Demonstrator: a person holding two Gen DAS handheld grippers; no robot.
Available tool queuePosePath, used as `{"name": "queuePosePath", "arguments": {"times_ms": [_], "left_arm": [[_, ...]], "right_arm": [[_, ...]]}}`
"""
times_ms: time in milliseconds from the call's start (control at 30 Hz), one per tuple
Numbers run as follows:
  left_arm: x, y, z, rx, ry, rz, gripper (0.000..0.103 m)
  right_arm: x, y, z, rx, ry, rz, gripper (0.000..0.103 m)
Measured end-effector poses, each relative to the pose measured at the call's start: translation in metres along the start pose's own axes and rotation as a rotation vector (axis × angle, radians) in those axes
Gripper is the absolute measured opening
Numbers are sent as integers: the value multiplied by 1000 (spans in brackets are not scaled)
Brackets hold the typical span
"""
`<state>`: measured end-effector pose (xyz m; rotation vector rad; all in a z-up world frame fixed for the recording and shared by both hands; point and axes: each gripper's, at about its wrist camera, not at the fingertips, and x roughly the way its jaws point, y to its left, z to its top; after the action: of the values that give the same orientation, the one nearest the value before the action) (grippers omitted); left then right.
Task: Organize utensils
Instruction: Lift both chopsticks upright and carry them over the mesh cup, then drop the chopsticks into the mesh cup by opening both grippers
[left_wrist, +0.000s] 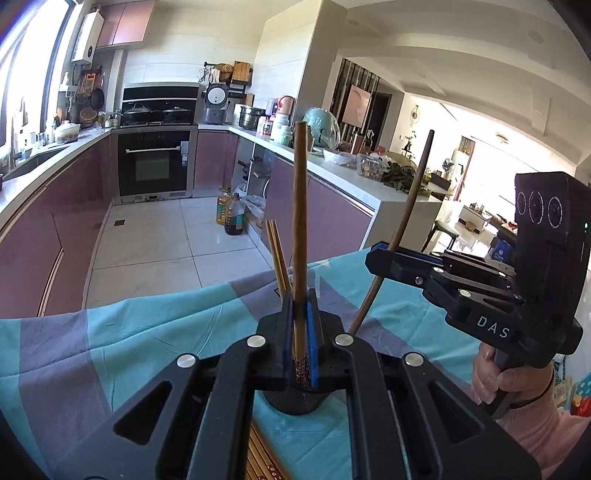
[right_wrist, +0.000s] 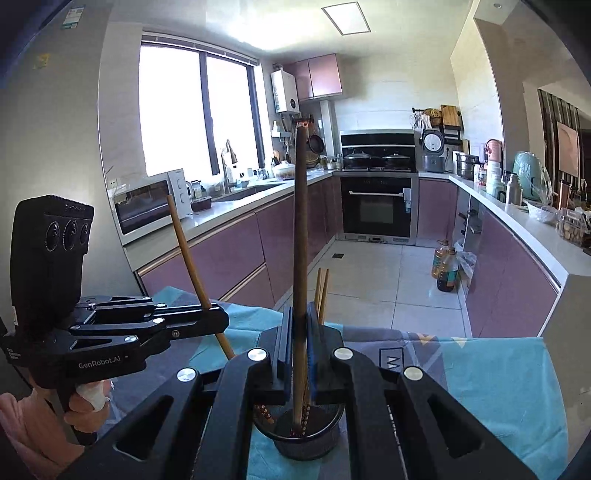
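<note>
My left gripper (left_wrist: 300, 314) is shut on a brown chopstick (left_wrist: 300, 221) held upright, its patterned tip over a black round holder (left_wrist: 295, 400). My right gripper (right_wrist: 298, 332) is shut on a darker chopstick (right_wrist: 300, 240), also upright, its tip down inside the same black holder (right_wrist: 306, 439). Each gripper shows in the other's view: the right one (left_wrist: 384, 258) at the right with its chopstick (left_wrist: 410, 206) slanting, the left one (right_wrist: 218, 321) at the left with its chopstick (right_wrist: 192, 258) slanting. A pair of light chopsticks (left_wrist: 277, 254) stands in the holder behind the fingers, also in the right wrist view (right_wrist: 322, 291).
The holder stands on a table under a teal and grey cloth (left_wrist: 129, 343). A bamboo mat (left_wrist: 262, 458) lies near the front edge. Beyond are the kitchen floor, purple cabinets (right_wrist: 236, 258), an oven (right_wrist: 376, 206) and oil bottles (right_wrist: 445, 266).
</note>
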<state>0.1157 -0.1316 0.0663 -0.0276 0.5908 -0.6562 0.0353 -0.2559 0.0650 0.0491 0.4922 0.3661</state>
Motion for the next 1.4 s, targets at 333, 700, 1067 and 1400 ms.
{"name": "queuePosePath", "arguments": {"times_ms": [333,700,1067,1400], "left_arm": [[44,3,-18,15,129,-3,7],[78,15,-18,-12,162,23,9],[65,25,-29,-57,129,52,14],[-5,37,-44,-30,-4,144,30]], "right_arm": [[40,-12,-22,39,183,10,6],[61,-18,-25,93,200,0,8],[56,-19,-31,126,184,11,19],[10,10,-34,50,86,86,35]]}}
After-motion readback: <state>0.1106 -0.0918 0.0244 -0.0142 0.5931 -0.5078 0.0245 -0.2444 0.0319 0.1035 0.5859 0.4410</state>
